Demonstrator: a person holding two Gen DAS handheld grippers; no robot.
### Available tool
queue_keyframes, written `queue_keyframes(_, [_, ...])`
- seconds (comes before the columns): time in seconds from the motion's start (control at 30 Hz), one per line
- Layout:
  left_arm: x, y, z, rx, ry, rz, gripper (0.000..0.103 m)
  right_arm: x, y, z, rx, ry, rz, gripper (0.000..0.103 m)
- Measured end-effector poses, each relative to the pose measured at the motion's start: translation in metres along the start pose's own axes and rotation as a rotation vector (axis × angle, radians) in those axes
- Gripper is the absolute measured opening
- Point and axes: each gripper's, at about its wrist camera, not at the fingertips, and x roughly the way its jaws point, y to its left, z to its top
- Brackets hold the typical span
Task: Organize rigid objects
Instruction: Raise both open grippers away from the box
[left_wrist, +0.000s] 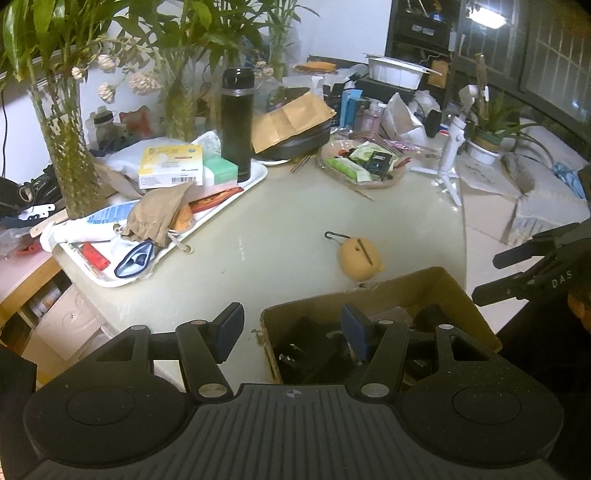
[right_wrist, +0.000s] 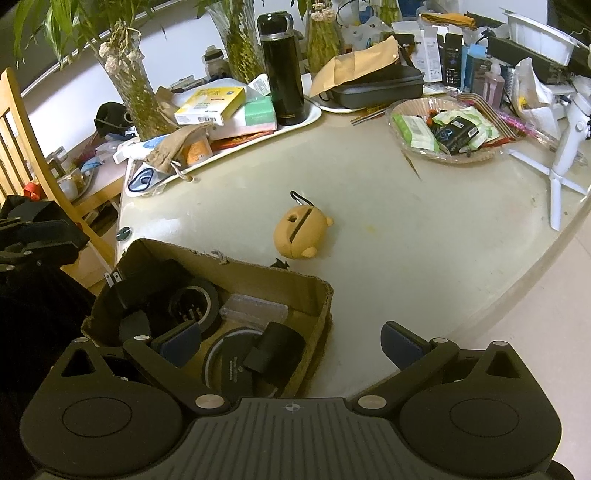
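A tan earbud case (left_wrist: 360, 258) (right_wrist: 301, 232) with a black carabiner lies alone on the pale table, just beyond the cardboard box (left_wrist: 454, 291) (right_wrist: 258, 275). In the box lie a black tape roll (right_wrist: 199, 302), a clear plastic case (right_wrist: 255, 312), a round black disc (right_wrist: 229, 362) and a black pouch (right_wrist: 275, 350). My left gripper (left_wrist: 293, 332) hovers open over the box's left corner and grips nothing. My right gripper (right_wrist: 290, 345) stands wide open above the box's right wall, also with nothing held. Each gripper shows at the edge of the other's view.
A white tray (left_wrist: 258, 177) at the back left carries boxes, a brown pouch and a tall black flask (left_wrist: 237, 122). Glass vases with plants stand behind it. A dish of packets (right_wrist: 443, 125) and a white tripod gimbal (right_wrist: 565, 140) sit at the back right. The table edge curves at the right.
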Motion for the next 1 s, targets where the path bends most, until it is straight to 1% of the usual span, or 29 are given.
queue_keyframes(0.13, [0.002,-0.003,0.001,0.019,-0.003,0.004,0.058,0.000,-0.001,0.002,0.007,-0.008,0.002,0.103])
queue_keyframes(0.57, [0.007,-0.011,0.002,0.066,-0.013,-0.032,0.058,0.008,0.001,0.012,0.007,-0.026,0.016,0.103])
queue_keyframes(0.77, [0.011,-0.010,0.003,0.064,-0.019,-0.024,0.059,0.014,0.002,0.019,0.005,-0.030,0.020,0.103])
queue_keyframes(0.8, [0.012,-0.010,0.004,0.065,-0.019,-0.023,0.060,0.015,0.002,0.020,0.005,-0.030,0.021,0.103])
queue_keyframes(0.83, [0.013,-0.010,0.004,0.065,-0.020,-0.021,0.066,0.016,0.002,0.021,0.006,-0.030,0.022,0.103])
queue_keyframes(0.87, [0.013,-0.010,0.005,0.065,-0.024,-0.019,0.068,0.018,0.002,0.022,0.006,-0.030,0.024,0.103])
queue_keyframes(1.0, [0.014,-0.010,0.005,0.069,-0.029,-0.021,0.068,0.024,0.002,0.026,0.009,-0.027,0.029,0.103])
